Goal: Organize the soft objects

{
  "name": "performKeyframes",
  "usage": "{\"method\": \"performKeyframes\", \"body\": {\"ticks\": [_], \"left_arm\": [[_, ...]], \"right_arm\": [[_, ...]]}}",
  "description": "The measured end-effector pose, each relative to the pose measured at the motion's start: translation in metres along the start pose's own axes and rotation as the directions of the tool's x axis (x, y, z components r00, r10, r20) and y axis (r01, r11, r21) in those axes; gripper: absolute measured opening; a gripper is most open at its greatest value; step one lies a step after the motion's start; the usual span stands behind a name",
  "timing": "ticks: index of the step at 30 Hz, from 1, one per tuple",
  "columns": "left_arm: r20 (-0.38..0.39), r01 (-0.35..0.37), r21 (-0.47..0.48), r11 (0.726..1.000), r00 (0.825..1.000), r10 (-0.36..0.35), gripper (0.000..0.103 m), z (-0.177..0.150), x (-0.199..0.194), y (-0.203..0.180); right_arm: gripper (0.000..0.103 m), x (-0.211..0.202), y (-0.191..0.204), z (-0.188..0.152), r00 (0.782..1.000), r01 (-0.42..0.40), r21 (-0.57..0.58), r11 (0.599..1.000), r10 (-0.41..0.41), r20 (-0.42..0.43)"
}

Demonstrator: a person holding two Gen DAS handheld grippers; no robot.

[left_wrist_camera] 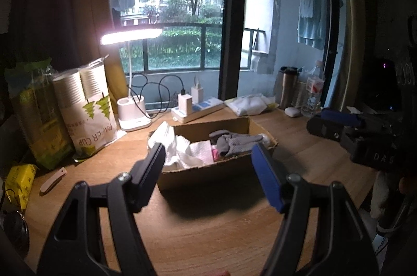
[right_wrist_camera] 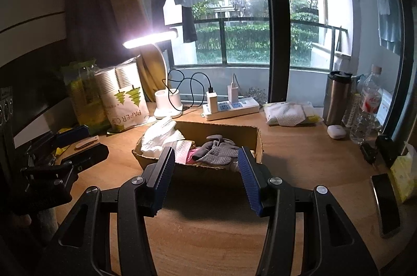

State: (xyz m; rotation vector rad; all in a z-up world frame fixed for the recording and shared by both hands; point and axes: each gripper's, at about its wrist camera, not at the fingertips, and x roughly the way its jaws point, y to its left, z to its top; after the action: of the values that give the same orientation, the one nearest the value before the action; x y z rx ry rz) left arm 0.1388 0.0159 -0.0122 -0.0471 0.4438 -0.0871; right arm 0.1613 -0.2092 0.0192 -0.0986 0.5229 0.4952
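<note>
A low cardboard box [left_wrist_camera: 208,175] [right_wrist_camera: 256,140] sits mid-desk. It holds a white cloth [left_wrist_camera: 179,149] [right_wrist_camera: 159,138] at its left, grey dotted gloves [left_wrist_camera: 235,142] [right_wrist_camera: 217,152] on top, and something pink [right_wrist_camera: 194,155] under them. My left gripper [left_wrist_camera: 208,153] is open and empty, just in front of the box. My right gripper [right_wrist_camera: 206,158] is open and empty, also in front of the box. Each gripper shows in the other view, the right one [left_wrist_camera: 336,122] and the left one [right_wrist_camera: 78,143].
A lit desk lamp [right_wrist_camera: 168,104], a power strip [right_wrist_camera: 230,108], paper cup packs [left_wrist_camera: 86,117], a packet of white cloth [right_wrist_camera: 289,113], a steel tumbler [right_wrist_camera: 336,97] and a water bottle [right_wrist_camera: 367,106] line the back. A phone [right_wrist_camera: 385,205] lies at right.
</note>
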Motion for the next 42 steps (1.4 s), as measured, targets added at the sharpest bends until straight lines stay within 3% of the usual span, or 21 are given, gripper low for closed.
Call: {"method": "performKeyframes", "body": {"ticks": [9, 15, 16, 18, 19, 27, 35, 42], "left_arm": [[0.06, 0.014, 0.014, 1.0, 0.998, -0.015, 0.071, 0.008, -0.039, -0.012], [0.106, 0.011, 0.021, 1.0, 0.994, -0.013, 0.072, 0.016, -0.069, -0.022], [0.112, 0.005, 0.021, 1.0, 0.994, -0.007, 0.075, 0.018, -0.076, -0.023], [0.13, -0.002, 0.02, 1.0, 0.992, 0.0, 0.096, 0.02, -0.087, -0.025], [0.151, -0.004, 0.023, 1.0, 0.989, 0.001, 0.098, 0.022, -0.097, -0.026], [0.228, -0.052, 0.012, 0.999, 0.972, 0.048, 0.099, 0.034, -0.138, -0.029], [0.286, -0.082, 0.015, 0.997, 0.955, 0.074, 0.102, 0.046, -0.159, -0.029], [0.286, -0.083, 0.02, 0.996, 0.955, 0.074, 0.102, 0.049, -0.163, -0.029]], "right_arm": [[0.054, -0.035, 0.013, 0.001, 0.999, 0.005, -0.026, 1.0, -0.004, 0.048], [0.065, -0.066, 0.022, 0.005, 0.994, 0.009, -0.048, 0.999, -0.003, 0.11], [0.065, -0.072, 0.024, 0.006, 0.993, 0.012, -0.051, 0.999, -0.005, 0.122], [0.065, -0.081, 0.027, 0.007, 0.991, 0.016, -0.059, 0.998, -0.008, 0.135], [0.065, -0.089, 0.028, 0.008, 0.989, 0.02, -0.063, 0.998, -0.01, 0.15], [0.082, -0.134, 0.039, 0.014, 0.972, 0.055, -0.084, 0.995, -0.034, 0.231], [0.082, -0.157, 0.034, 0.024, 0.958, 0.09, -0.057, 0.994, -0.071, 0.279], [0.082, -0.163, 0.035, 0.024, 0.953, 0.102, -0.059, 0.993, -0.081, 0.293]]}}
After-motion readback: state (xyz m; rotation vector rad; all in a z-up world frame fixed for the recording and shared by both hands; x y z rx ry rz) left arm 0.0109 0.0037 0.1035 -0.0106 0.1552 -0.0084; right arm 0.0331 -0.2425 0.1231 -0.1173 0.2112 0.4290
